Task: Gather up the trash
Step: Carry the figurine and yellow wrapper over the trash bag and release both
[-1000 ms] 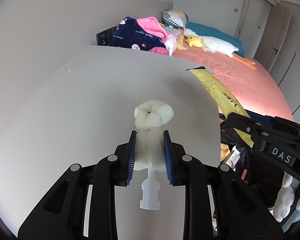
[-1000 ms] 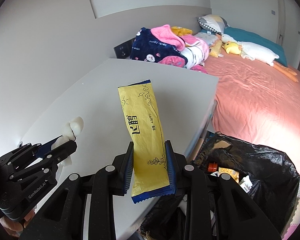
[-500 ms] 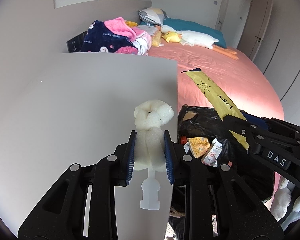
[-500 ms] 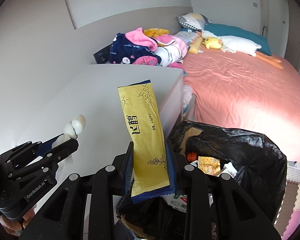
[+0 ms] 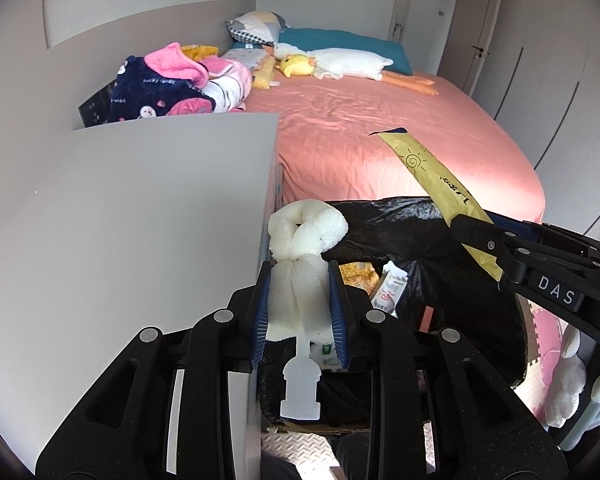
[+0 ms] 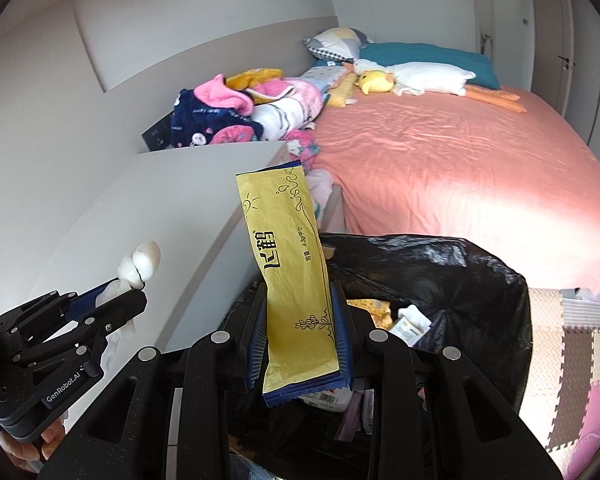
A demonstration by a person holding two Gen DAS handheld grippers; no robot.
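Both hands have swung off the pale grey counter (image 5: 132, 208). The left gripper (image 5: 299, 300), clamping a crumpled white foam wad (image 5: 300, 264), and the right gripper (image 6: 300, 328), pinching a flat yellow snack wrapper (image 6: 288, 264), now hang above the open black trash bag (image 6: 460, 276), ready to drop both.

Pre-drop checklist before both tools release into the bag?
1. Left tool gripping white foam piece: ok.
2. Right tool gripping yellow snack wrapper: ok.
3. Black trash bag mouth open, trash visible inside: ok.
4. Wrapper over the bag opening: ok.
5. Foam piece over the bag: not ok, it sits at the edge of the white cabinet top, beside the bag rim.
6. Room left in the bag: cannot tell.
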